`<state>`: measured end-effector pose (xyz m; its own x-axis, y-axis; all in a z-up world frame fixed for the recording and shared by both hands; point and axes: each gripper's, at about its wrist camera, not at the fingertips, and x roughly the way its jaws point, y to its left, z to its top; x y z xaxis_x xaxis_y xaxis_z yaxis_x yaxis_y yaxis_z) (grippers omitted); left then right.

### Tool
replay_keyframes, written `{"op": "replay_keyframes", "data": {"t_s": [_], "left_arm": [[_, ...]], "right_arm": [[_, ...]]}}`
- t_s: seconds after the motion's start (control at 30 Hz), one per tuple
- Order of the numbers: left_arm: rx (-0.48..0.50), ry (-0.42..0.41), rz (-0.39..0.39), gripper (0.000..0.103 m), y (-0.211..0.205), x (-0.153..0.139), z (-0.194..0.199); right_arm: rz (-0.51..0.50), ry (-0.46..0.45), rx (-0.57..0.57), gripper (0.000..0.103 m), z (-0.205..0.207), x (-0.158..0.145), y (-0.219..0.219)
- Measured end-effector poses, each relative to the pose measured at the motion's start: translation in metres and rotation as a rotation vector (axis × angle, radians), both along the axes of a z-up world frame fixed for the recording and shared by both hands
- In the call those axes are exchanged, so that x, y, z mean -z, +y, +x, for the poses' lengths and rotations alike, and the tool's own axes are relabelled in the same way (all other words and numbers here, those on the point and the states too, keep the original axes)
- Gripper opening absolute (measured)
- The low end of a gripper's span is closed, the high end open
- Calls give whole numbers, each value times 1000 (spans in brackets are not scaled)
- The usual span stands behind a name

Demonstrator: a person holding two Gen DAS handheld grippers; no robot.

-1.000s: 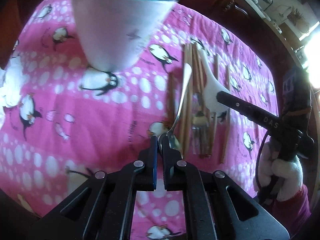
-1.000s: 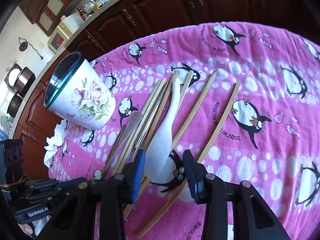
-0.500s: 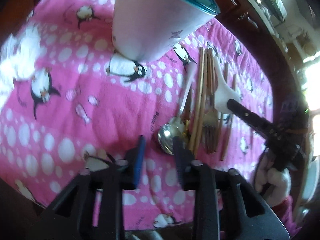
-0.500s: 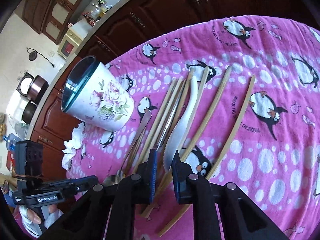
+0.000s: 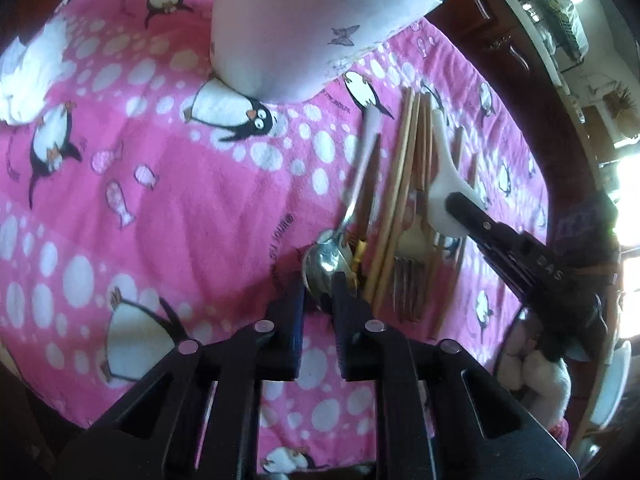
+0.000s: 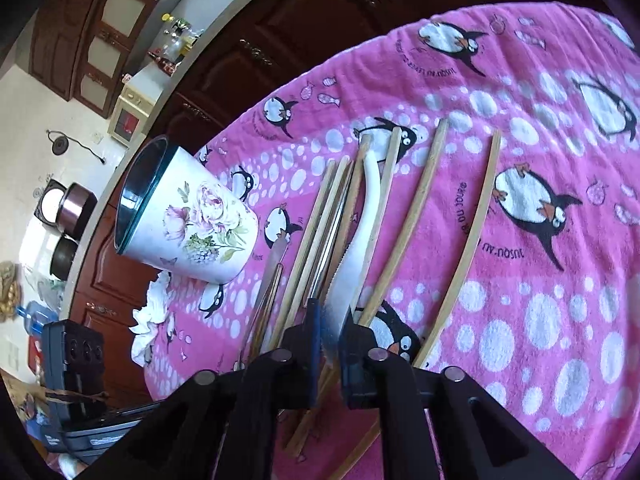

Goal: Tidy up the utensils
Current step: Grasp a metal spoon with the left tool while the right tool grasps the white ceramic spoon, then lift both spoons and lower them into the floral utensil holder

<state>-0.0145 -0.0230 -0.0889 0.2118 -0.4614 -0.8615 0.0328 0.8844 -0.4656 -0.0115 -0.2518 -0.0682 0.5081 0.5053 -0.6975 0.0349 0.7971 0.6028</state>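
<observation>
Your left gripper point(image 5: 319, 300) has its fingers narrowed around the bowl of the spoon point(image 5: 325, 262); a slim gap shows on the left side, so you are pinching or nearly pinching it, and real contact is hard to confirm. The spoon lies on the pink cloth point(image 5: 168, 200), its handle running up toward the cup point(image 5: 296, 28). Beneath the bowl something gold shows, too covered to identify.

Your right gripper point(image 6: 329, 344) is clenched on the wide end of the white paddle point(image 6: 362, 236), whose serrated edge shows just above the fingertips. The gripped end is hidden between the pads. In your left view the same paddle is partly covered by the right gripper's black finger.

Beside the paddle lie the chopsticks point(image 6: 408, 216), fanned out on the cloth; their near ends vanish under your right gripper. A fork point(image 5: 408, 276) rests among them, with its handle buried under the sticks and paddle.

The cup point(image 6: 188, 220) looks tilted, mouth facing left, in the right view, but its top is cut off in your left view. Only its dark inner rim shows; you cannot tell what is inside. A white crumpled cloth point(image 6: 150, 312) lies near its base.
</observation>
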Motion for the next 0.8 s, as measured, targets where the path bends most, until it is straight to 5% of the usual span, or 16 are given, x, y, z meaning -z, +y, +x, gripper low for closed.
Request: {"op": "replay_keyframes", "data": {"t_s": [0.3,0.8], "left_arm": [[41,-125,81,4,18,-37,-6],[44,-324,68,3,61,-139,-30]], "right_arm": [[-9,-65,-16,3,-20,-33,-13],[58,-196,-143,3,-42,-118,5]]}}
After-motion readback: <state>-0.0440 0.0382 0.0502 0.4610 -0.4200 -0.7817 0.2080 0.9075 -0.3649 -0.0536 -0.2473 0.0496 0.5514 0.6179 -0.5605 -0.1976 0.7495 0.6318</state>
